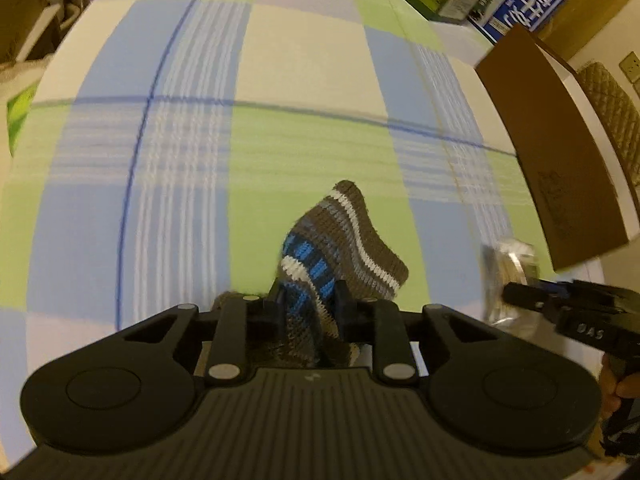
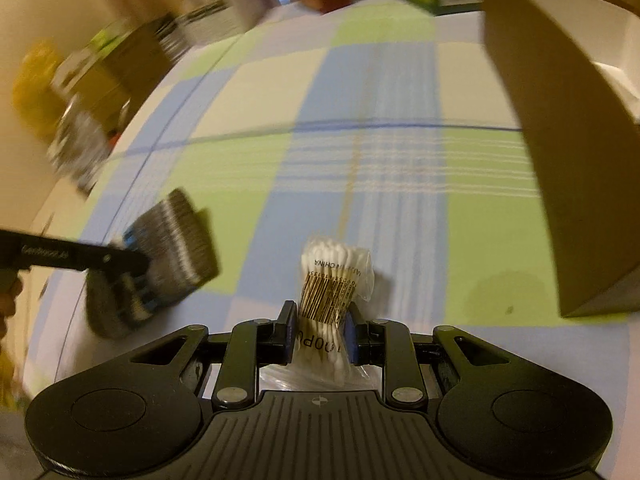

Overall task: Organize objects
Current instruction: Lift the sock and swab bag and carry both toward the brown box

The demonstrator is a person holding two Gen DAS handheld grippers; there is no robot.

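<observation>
Left gripper [image 1: 308, 300]: fingers pressed onto a knitted sock [image 1: 344, 236], grey-brown with white and blue stripes. The sock is bunched between the pads, and its free end sticks forward and to the right of the fingertips, lifted above the checked cloth [image 1: 200, 152]. In the right wrist view the same sock [image 2: 168, 256] appears blurred, off to the left of the right tool.

Right gripper [image 2: 319, 326]: fingers pinching a clear bag of cotton swabs [image 2: 336, 276] at its middle; the barcode label faces up just ahead of the pads, swab tips beyond that. The bag is held over the cloth. From the left wrist view, the right tool sits low on the right, and its load shows only as a pale blur.

Ahead and to the right of both tools: a cardboard box [image 2: 560, 140], its brown outer wall facing the grippers, standing on the cloth. It is near the swab bag, not touching.

Farther on, at the far table edge: printed cartons [image 1: 516, 4], blurred. To the far left of the right tool are more blurred packages; I cannot tell what they are.
</observation>
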